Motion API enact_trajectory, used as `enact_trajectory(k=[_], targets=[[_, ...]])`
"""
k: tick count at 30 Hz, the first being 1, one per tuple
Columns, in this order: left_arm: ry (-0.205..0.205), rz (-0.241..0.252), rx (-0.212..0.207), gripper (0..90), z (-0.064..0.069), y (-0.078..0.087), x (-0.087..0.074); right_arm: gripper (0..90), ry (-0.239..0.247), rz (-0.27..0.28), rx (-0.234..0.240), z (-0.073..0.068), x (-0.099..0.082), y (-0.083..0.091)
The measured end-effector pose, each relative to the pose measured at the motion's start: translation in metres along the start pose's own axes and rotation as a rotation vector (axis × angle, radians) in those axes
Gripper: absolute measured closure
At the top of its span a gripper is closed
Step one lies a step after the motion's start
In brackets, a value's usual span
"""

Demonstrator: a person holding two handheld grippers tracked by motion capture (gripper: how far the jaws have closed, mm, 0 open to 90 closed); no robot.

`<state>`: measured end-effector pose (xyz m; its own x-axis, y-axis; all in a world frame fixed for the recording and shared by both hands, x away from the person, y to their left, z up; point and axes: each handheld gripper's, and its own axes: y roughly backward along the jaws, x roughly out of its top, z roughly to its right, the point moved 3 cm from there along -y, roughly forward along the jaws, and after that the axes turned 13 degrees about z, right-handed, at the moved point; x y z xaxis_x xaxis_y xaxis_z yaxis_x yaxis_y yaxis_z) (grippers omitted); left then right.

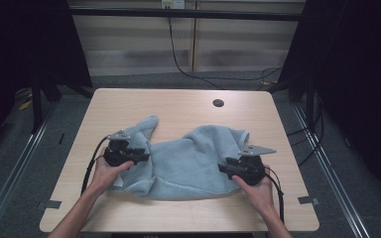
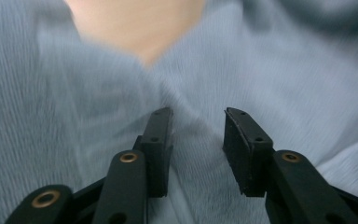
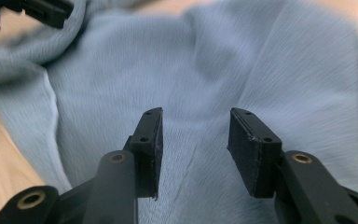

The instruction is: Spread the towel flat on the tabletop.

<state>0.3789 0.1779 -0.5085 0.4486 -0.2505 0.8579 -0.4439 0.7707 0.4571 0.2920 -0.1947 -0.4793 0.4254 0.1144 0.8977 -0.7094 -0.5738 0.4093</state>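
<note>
- Lying rumpled on your pale wood-grain table (image 1: 129, 101), the soft, ribbed light-blue towel (image 1: 188, 161) bunches into folds.
- Your left gripper (image 2: 196, 135) and right gripper (image 3: 196, 135) hover over it, jaws parted, grasping nothing.

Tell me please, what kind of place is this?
Probably a lab or recording studio, not a home: a bare wooden table inside a metal frame, dark curtains at both sides, and loose cables on the grey floor.

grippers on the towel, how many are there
2. The left gripper sits at the left side of the crumpled blue towel, jaws apart over the cloth. The right gripper sits at the towel's right side, jaws apart too.
</note>
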Motion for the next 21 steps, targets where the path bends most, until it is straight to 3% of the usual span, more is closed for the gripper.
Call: enact_trajectory(k=[2, 6, 9, 12, 14, 18, 21], targets=[[-0.046, -0.035, 0.008, 63.8, 0.006, -0.002, -0.011, 55.8, 0.012, -0.052, 0.001, -0.002, -0.011, -0.007], [-0.051, -0.067, 0.001, 64.4, 0.017, 0.009, -0.019, 52.4, 0.009, -0.111, -0.026, 0.002, -0.026, -0.008], [-0.046, -0.100, -0.049, 64.4, 0.033, 0.024, -0.029, 51.0, -0.004, -0.164, -0.056, 0.008, -0.038, -0.005], [-0.036, -0.129, -0.131, 64.6, 0.054, 0.040, -0.039, 55.4, -0.026, -0.154, -0.072, 0.018, -0.041, 0.002], [-0.034, -0.119, -0.196, 65.3, 0.065, 0.048, -0.042, 55.9, -0.013, -0.149, -0.104, 0.026, -0.041, 0.003], [-0.020, -0.038, -0.244, 61.5, 0.073, 0.049, -0.021, 54.8, -0.004, -0.147, -0.126, 0.042, -0.033, -0.012], [-0.041, 0.008, -0.217, 59.3, 0.065, 0.041, -0.002, 54.2, 0.027, -0.144, -0.118, 0.049, -0.023, -0.036]])
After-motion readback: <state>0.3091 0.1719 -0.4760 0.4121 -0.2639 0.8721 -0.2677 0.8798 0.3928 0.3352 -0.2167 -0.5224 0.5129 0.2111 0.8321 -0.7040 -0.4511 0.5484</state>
